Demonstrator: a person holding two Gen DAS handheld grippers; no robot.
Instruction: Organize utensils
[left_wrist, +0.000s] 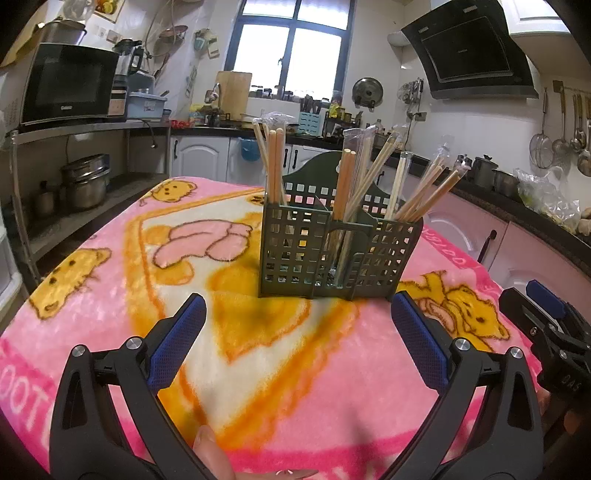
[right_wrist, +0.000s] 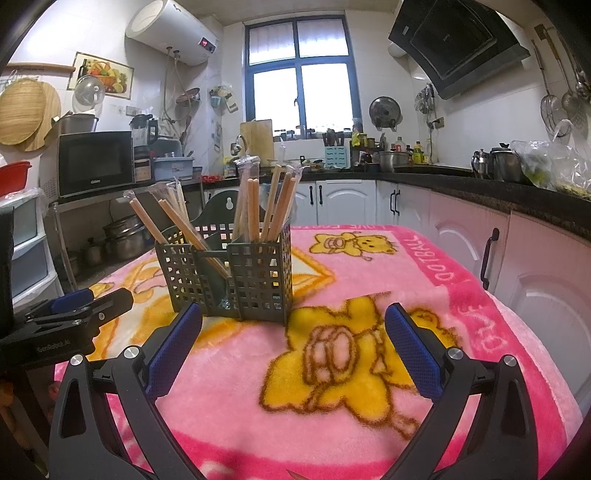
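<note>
A dark green lattice utensil holder (left_wrist: 291, 254) stands upright on the pink bear blanket (left_wrist: 110, 295). It shows in the right wrist view too (right_wrist: 258, 284). Several wooden chopsticks (left_wrist: 275, 166) stand in its compartments, some in clear plastic sleeves; they also show in the right wrist view (right_wrist: 255, 206). My left gripper (left_wrist: 299, 314) is open and empty, just in front of the holder. My right gripper (right_wrist: 293, 325) is open and empty, in front and right of the holder. The right gripper's fingers (left_wrist: 543, 306) show at the left view's right edge; the left gripper's fingers (right_wrist: 88, 301) show at the right view's left edge.
The blanket (right_wrist: 369, 280) covers the whole table. Kitchen counters with white cabinets (right_wrist: 480, 236) run close along the right side. A shelf with a microwave (left_wrist: 70, 85) and steel pots (left_wrist: 85, 181) stands to the left. A window (left_wrist: 291, 40) is behind.
</note>
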